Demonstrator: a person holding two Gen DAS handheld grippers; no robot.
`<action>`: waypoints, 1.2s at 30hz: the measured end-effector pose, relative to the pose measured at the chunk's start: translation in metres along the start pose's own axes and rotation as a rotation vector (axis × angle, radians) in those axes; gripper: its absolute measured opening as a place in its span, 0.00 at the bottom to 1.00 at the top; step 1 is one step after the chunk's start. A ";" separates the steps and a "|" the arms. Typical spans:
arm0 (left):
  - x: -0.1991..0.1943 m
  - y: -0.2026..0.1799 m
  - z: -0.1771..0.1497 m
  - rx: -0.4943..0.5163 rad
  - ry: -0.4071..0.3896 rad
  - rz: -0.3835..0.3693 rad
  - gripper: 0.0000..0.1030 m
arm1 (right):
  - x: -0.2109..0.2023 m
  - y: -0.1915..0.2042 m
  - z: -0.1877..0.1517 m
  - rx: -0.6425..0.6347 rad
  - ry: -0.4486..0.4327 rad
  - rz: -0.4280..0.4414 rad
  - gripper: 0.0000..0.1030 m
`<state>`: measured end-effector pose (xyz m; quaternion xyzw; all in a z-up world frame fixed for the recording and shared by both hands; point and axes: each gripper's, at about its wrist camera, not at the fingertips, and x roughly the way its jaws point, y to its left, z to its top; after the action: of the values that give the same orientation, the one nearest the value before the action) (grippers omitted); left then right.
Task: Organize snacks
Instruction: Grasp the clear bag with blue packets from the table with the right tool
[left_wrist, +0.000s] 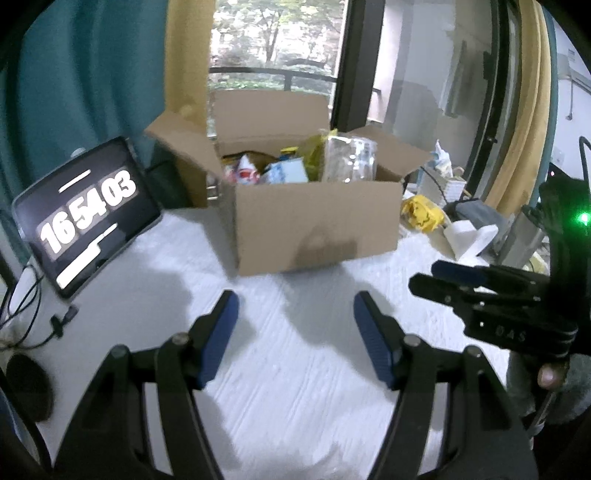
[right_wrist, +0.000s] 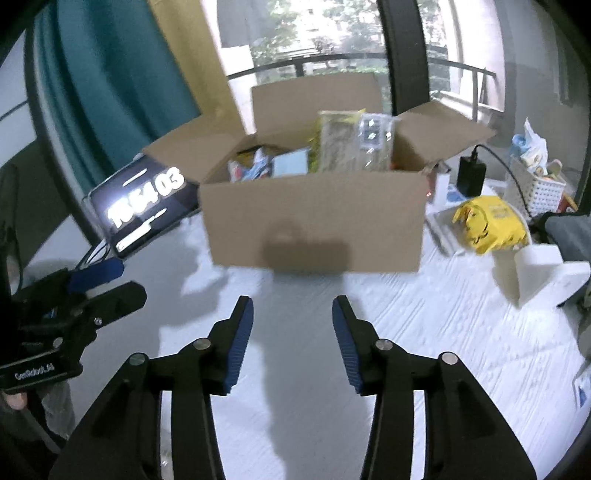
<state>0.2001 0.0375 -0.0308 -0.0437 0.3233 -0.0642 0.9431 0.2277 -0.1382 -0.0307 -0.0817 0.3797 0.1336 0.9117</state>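
Holding both grippers over the white table (left_wrist: 295, 387), I see the left gripper (left_wrist: 295, 306) with jaws partly apart and nothing between them, and the right gripper (right_wrist: 293, 310) likewise parted and empty. The open cardboard box (right_wrist: 314, 218) of snacks (right_wrist: 354, 142) stands straight ahead of both, apart from the fingertips. A tablet (left_wrist: 88, 210) leans ahead-left; a yellow bag (right_wrist: 491, 225) lies ahead-right.

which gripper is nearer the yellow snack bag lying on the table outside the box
Right. The right gripper is open beside the yellow snack bag, which lies to its right; the left gripper, also open, sits farther over toward the tablet.
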 end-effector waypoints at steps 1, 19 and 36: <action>-0.002 0.002 -0.004 -0.003 0.001 0.006 0.64 | 0.000 0.004 -0.004 -0.005 0.007 0.006 0.48; -0.067 0.055 -0.106 -0.114 0.045 0.150 0.65 | 0.008 0.094 -0.083 -0.115 0.199 0.115 0.52; -0.077 0.070 -0.155 -0.163 0.090 0.178 0.65 | 0.014 0.136 -0.131 -0.177 0.339 0.146 0.64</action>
<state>0.0507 0.1119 -0.1153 -0.0884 0.3719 0.0441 0.9230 0.1083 -0.0394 -0.1385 -0.1551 0.5192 0.2164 0.8121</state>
